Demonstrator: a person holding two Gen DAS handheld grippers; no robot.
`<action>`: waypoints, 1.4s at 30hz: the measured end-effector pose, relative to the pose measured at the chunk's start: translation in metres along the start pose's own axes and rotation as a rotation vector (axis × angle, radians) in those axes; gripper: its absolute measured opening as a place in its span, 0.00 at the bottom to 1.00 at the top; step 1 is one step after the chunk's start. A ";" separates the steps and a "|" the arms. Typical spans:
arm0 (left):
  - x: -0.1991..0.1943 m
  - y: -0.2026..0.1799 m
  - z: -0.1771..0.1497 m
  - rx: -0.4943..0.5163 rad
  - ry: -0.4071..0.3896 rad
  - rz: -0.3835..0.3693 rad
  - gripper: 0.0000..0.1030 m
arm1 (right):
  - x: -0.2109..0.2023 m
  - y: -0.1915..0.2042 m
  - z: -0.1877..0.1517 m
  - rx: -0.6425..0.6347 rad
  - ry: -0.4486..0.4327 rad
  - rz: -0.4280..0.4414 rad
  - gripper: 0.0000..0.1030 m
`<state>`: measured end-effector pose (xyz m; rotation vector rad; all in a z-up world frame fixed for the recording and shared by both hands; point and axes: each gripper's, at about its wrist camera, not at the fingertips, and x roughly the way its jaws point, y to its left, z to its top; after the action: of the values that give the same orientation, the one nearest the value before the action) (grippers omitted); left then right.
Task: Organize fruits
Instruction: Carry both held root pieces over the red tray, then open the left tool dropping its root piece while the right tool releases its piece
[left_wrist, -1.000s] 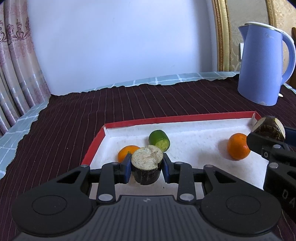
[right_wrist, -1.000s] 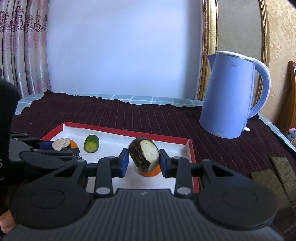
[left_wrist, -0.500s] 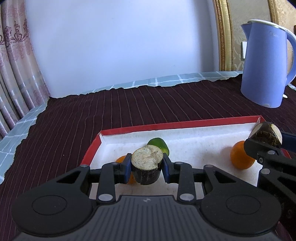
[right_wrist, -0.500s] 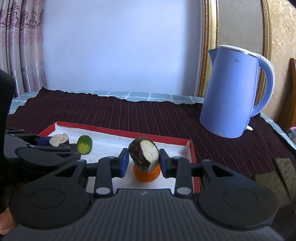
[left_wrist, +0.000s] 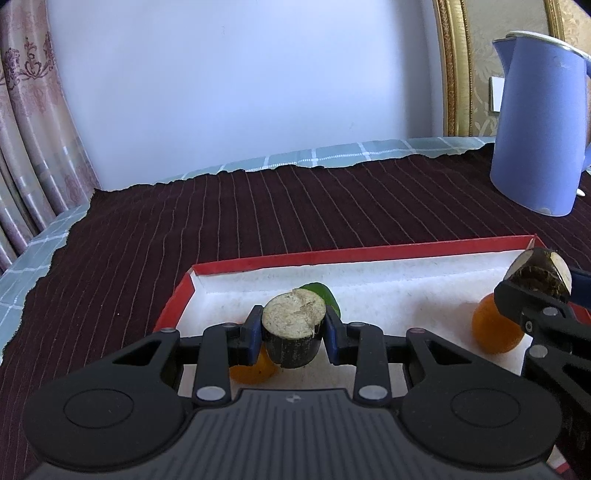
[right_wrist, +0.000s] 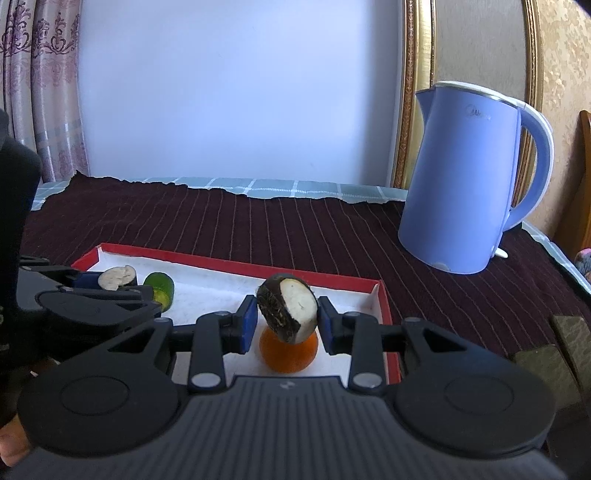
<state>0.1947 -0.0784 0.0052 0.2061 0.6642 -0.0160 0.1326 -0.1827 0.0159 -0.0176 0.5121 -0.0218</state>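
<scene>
Left wrist view: left gripper (left_wrist: 293, 334) clamped on a dark-skinned stub (left_wrist: 293, 339), pale cut face up, long axis roughly vertical, held above the near-left part of the red-rimmed tray (left_wrist: 332, 256). An orange (left_wrist: 253, 369) sits directly under it at 7 o'clock; a green piece (left_wrist: 320, 293) lies just behind at 1 o'clock. Second orange (left_wrist: 493, 334) at 3 o'clock, under the other tool. Right wrist view: right gripper (right_wrist: 286, 325) closed on a rounded dark piece (right_wrist: 287, 312), cut face toward 2 o'clock, axis tilted, hanging straight over that orange (right_wrist: 288, 356). Judgement: each load needs bare tray floor, not the orange below.
</scene>
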 end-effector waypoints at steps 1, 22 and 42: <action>0.001 0.000 0.000 0.001 -0.001 0.002 0.31 | 0.001 0.000 0.000 0.000 0.002 -0.001 0.31; 0.008 -0.005 0.009 0.006 -0.009 0.010 0.31 | 0.018 0.000 0.003 -0.004 0.029 -0.033 0.34; 0.001 -0.001 0.001 -0.002 0.000 -0.003 0.41 | 0.001 -0.004 0.002 -0.022 -0.004 -0.042 0.50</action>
<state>0.1961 -0.0795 0.0052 0.2033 0.6644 -0.0187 0.1342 -0.1867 0.0175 -0.0499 0.5076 -0.0573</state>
